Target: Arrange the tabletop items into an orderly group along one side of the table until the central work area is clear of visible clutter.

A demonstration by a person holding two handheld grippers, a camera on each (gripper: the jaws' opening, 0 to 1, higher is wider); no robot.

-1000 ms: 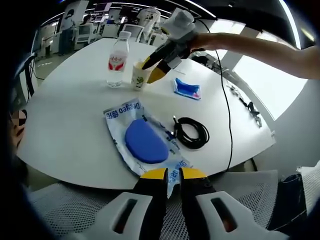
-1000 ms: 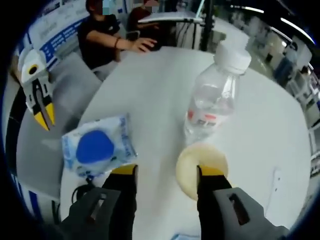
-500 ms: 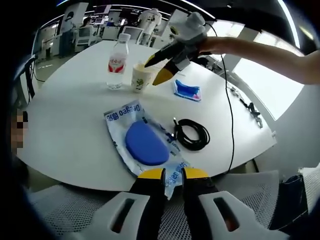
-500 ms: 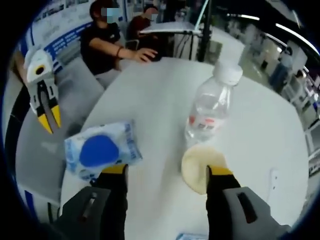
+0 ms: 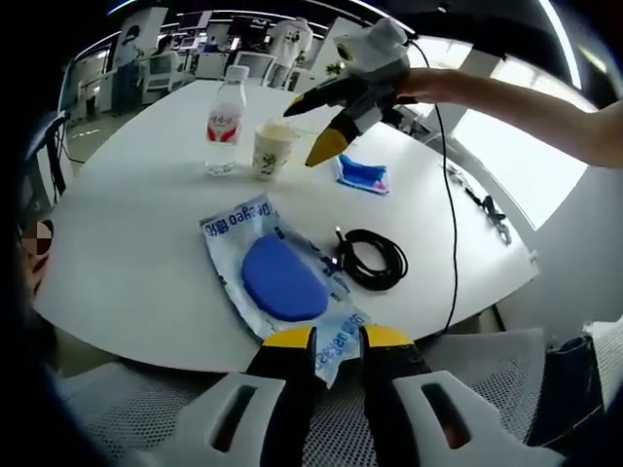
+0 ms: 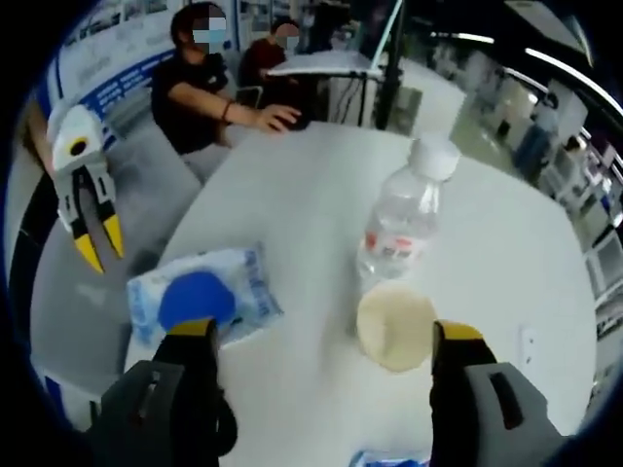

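Note:
A clear water bottle (image 5: 223, 122) (image 6: 404, 229) stands on the round white table (image 5: 136, 233), and a paper cup (image 5: 273, 148) (image 6: 394, 326) stands right beside it. My right gripper (image 6: 326, 331) (image 5: 307, 131) is wide open just behind and above the cup, touching neither. A blue-and-white packet with a blue disc (image 5: 277, 272) (image 6: 200, 297) lies nearer the table's edge, next to a coiled black cable (image 5: 370, 258). A small blue pouch (image 5: 363, 173) lies past the cup. My left gripper (image 5: 338, 341) (image 6: 101, 250) hovers off the table edge near the packet's corner, jaws a little apart and empty.
A thin black wire (image 5: 443, 214) runs across the table's right part, with small dark items (image 5: 490, 212) near that edge. A mesh chair (image 5: 146, 389) sits under my left gripper. People (image 6: 209, 88) sit at another table beyond.
My right gripper has opened wider and drawn back from the cup, which stays by the bottle. My left gripper's jaws have parted slightly.

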